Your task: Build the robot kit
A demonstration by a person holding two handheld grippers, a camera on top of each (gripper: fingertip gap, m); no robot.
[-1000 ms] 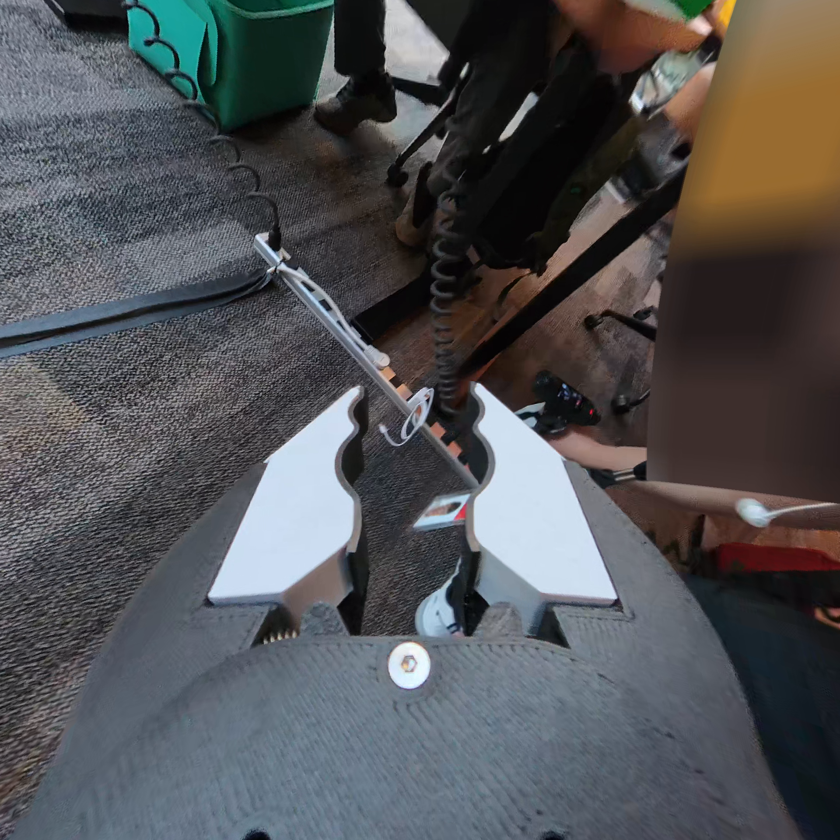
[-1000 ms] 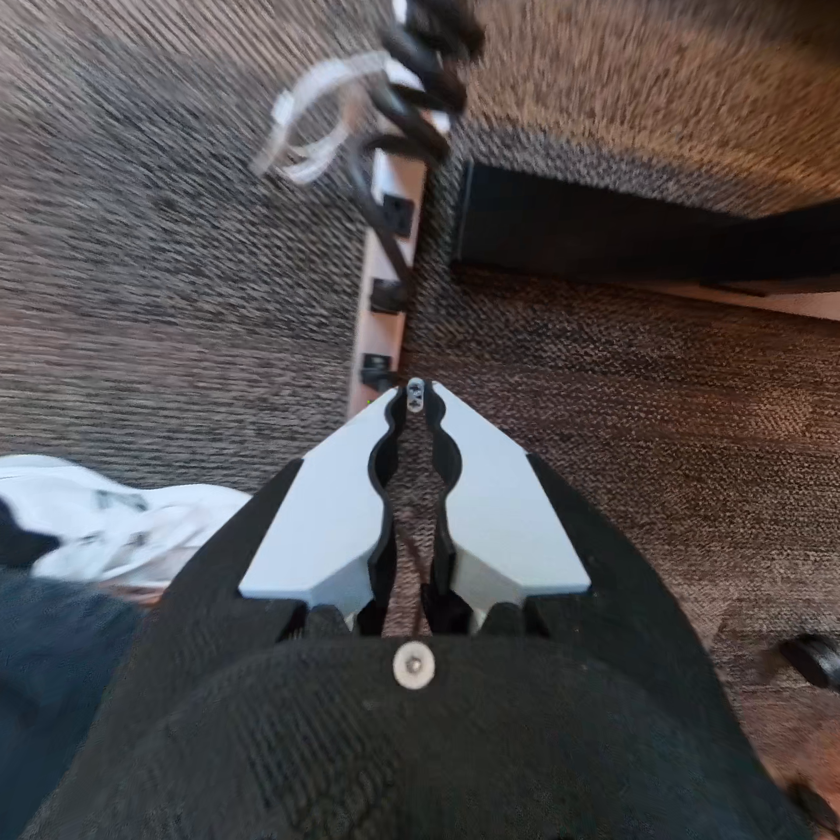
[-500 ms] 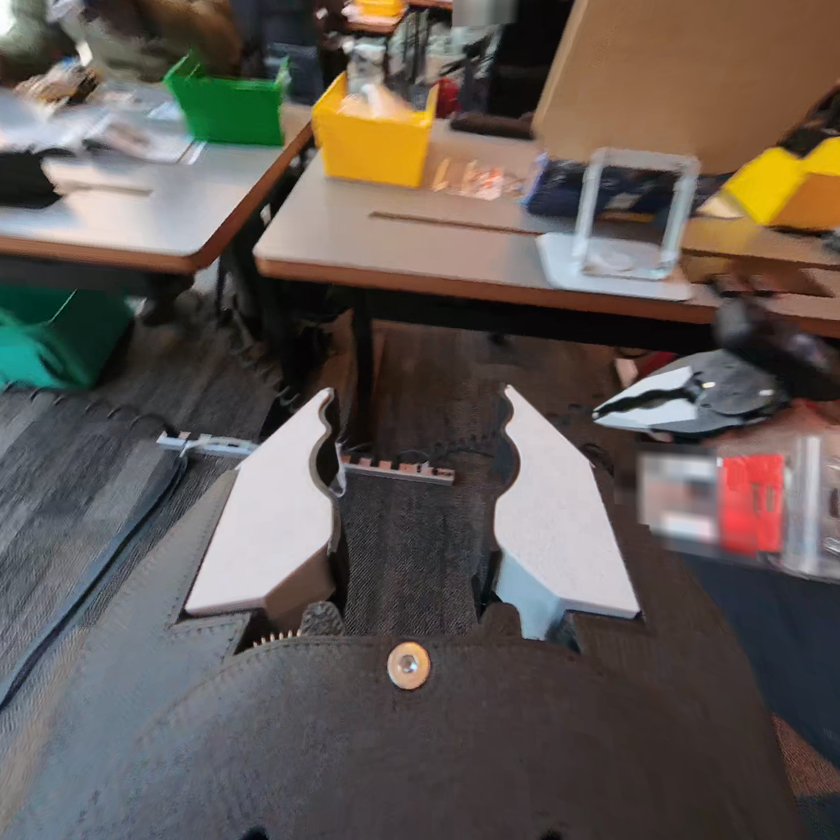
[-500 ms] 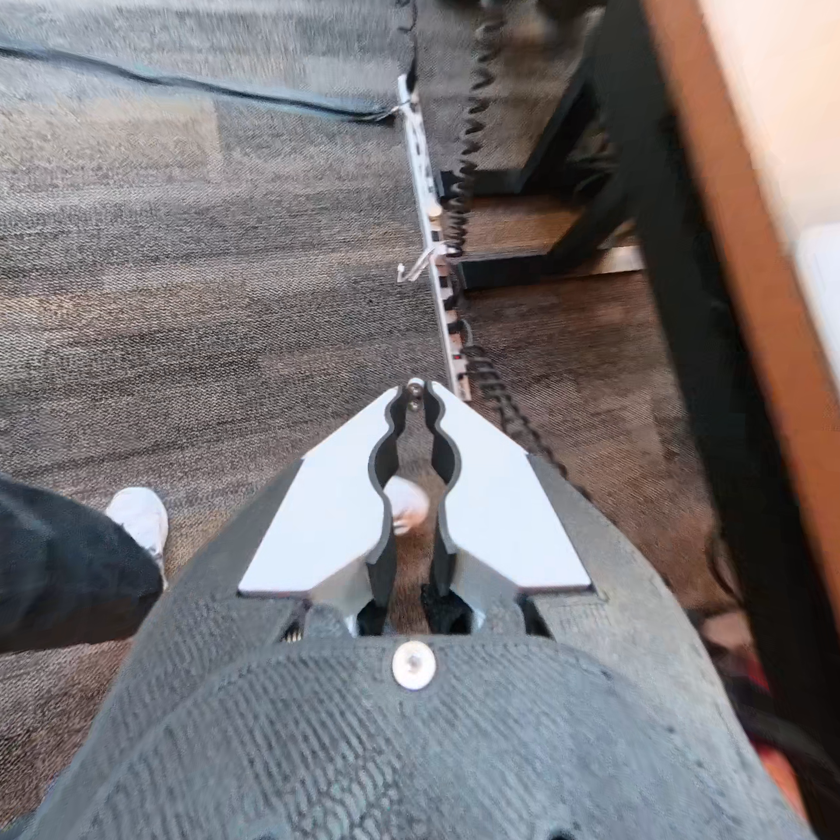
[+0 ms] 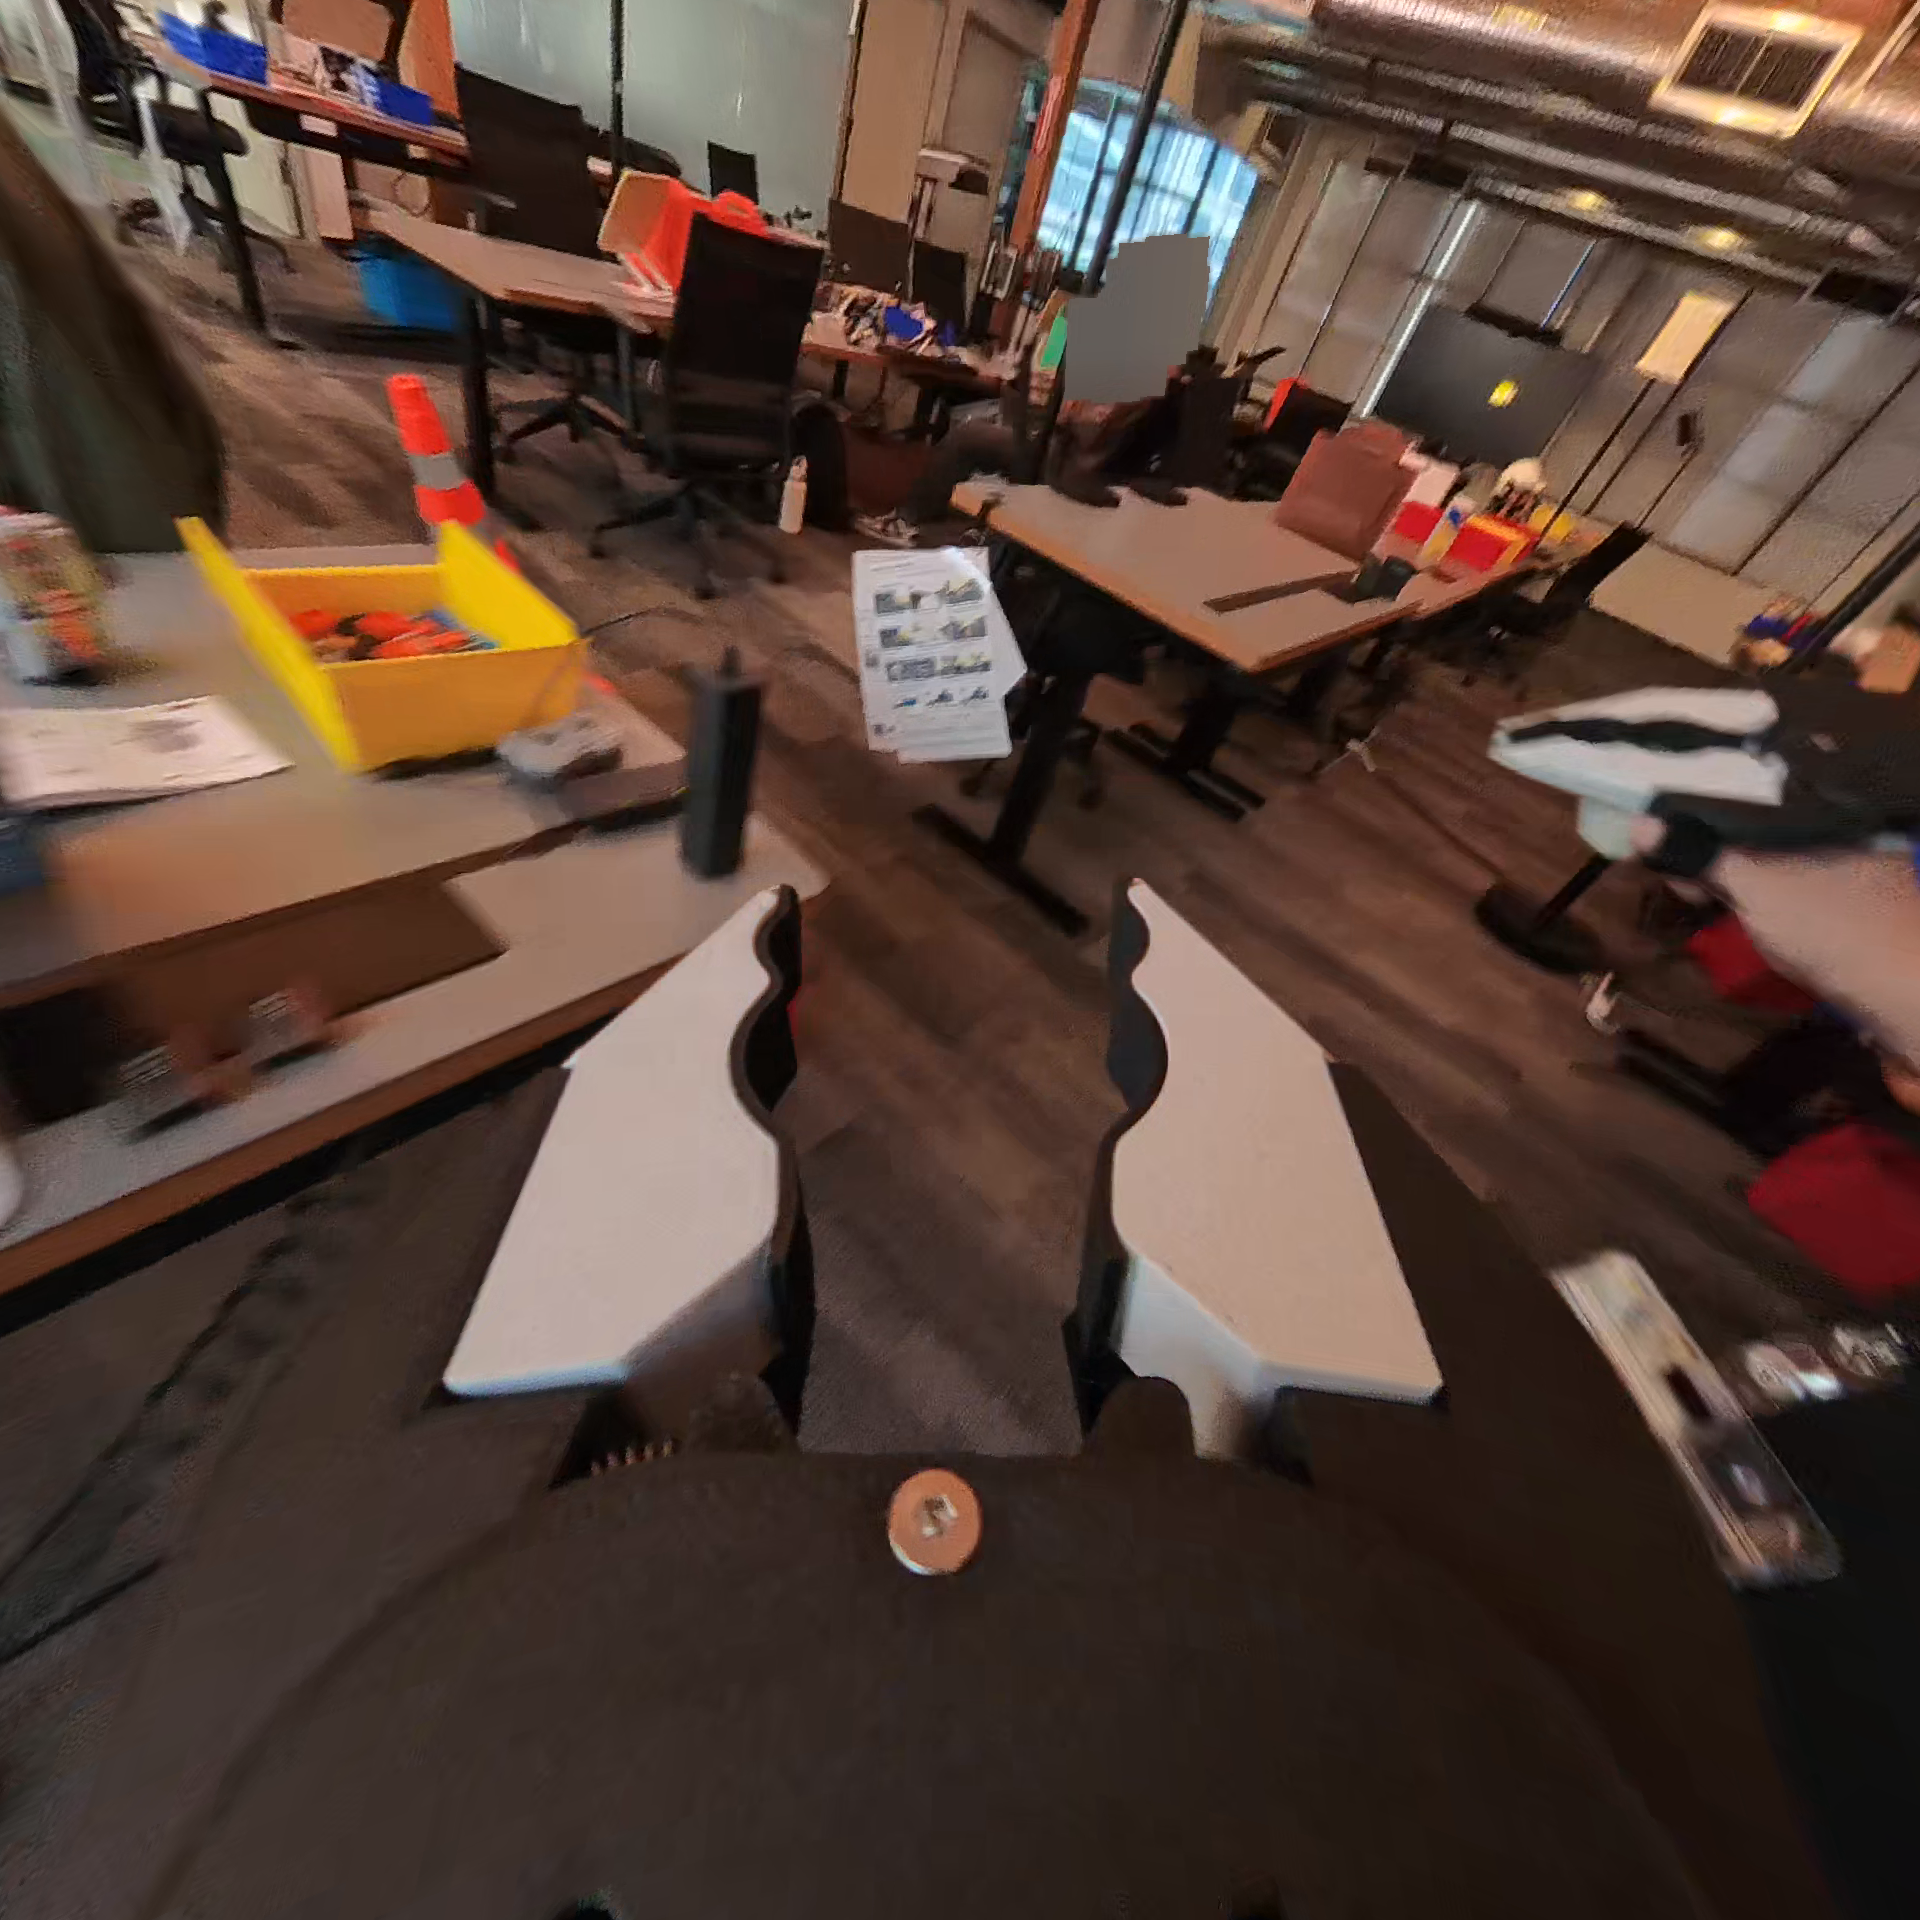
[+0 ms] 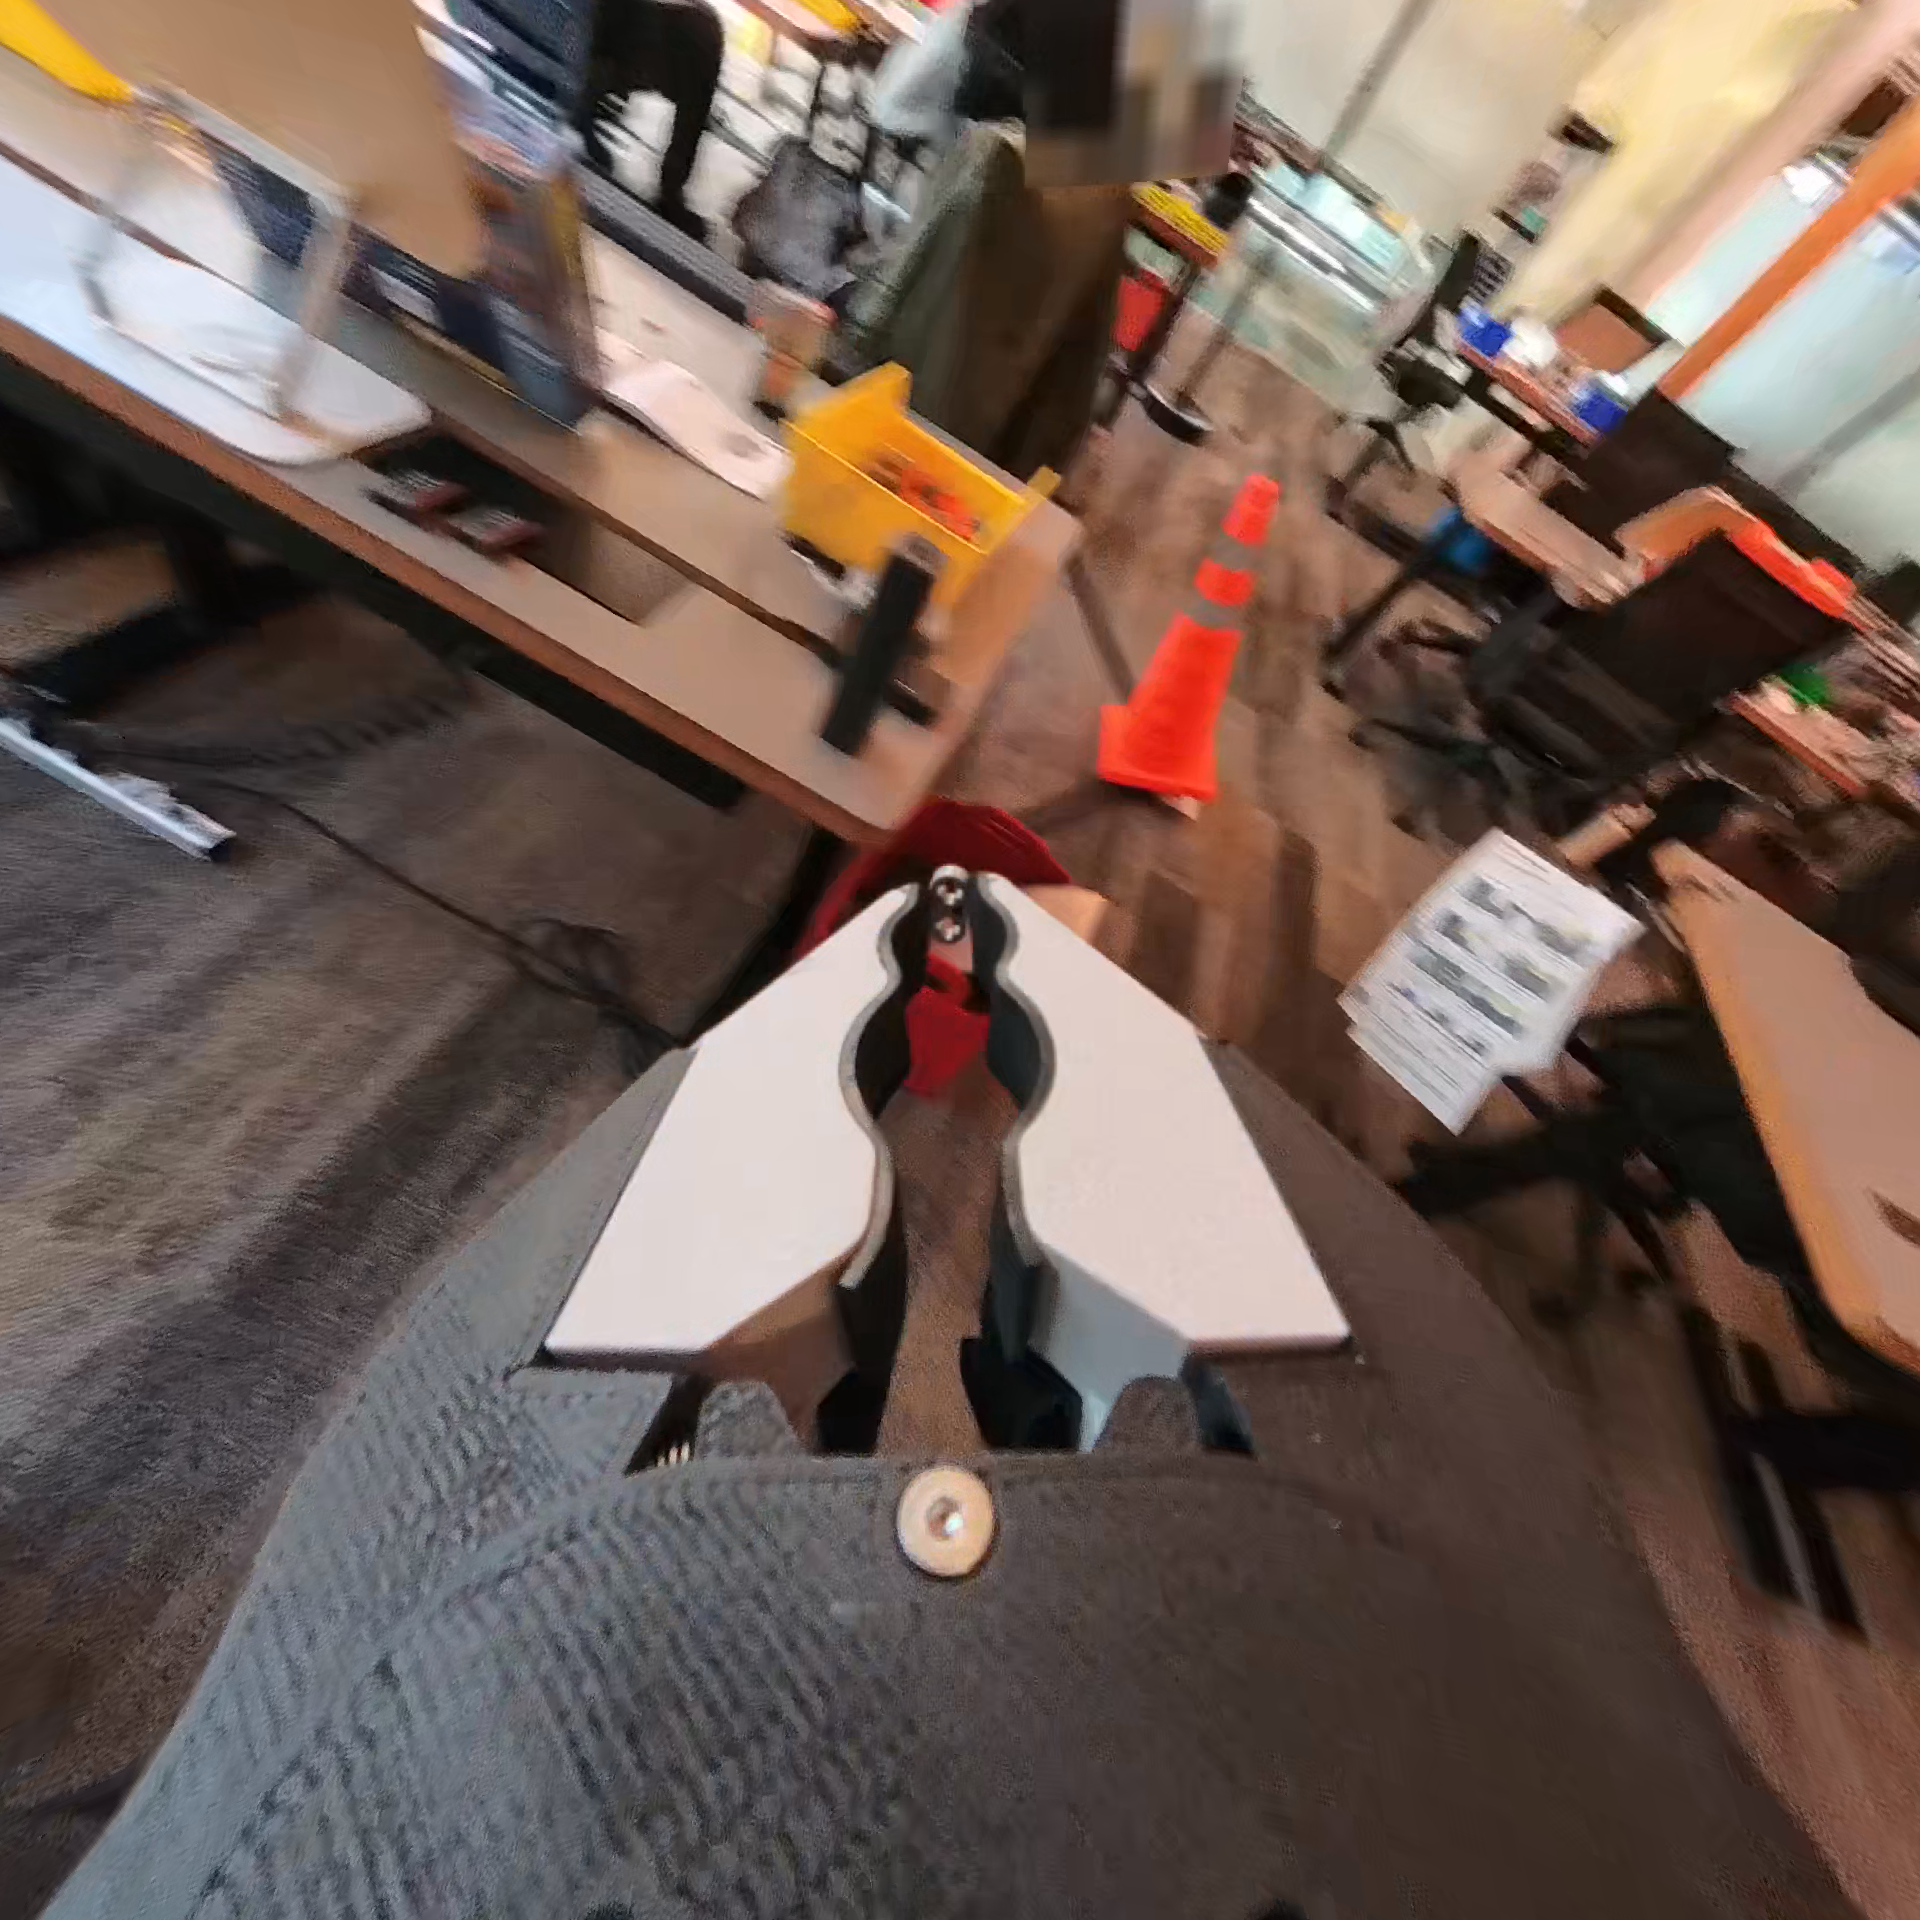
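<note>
Open-plan workshop space fills both views, with grey carpet (image 5: 935, 1039) below and rows of work tables receding toward the top of each frame; everything is somewhat motion-blurred.

Left wrist view: the left gripper (image 5: 951, 914) sits at lower centre with its two white fingers spread wide and nothing between them, only carpet showing through the gap. At the left edge stands a grey table (image 5: 312, 831) carrying a yellow bin (image 5: 416, 665) of orange items, with a black upright post (image 5: 717, 769) near the table's corner. A printed sheet (image 5: 935, 655) hangs at centre. An orange traffic cone (image 5: 431, 457) stands behind the bin. At the right edge, the other gripper appears (held in a hand).

Right wrist view: the right gripper (image 6: 958, 899) is clenched, its tips pinching a small silvery metal piece (image 6: 948, 906) at frame centre. Behind the tips sits something red (image 6: 951, 997), too blurred to identify. The same cone appears at upper right of centre, the bin at upper centre.
</note>
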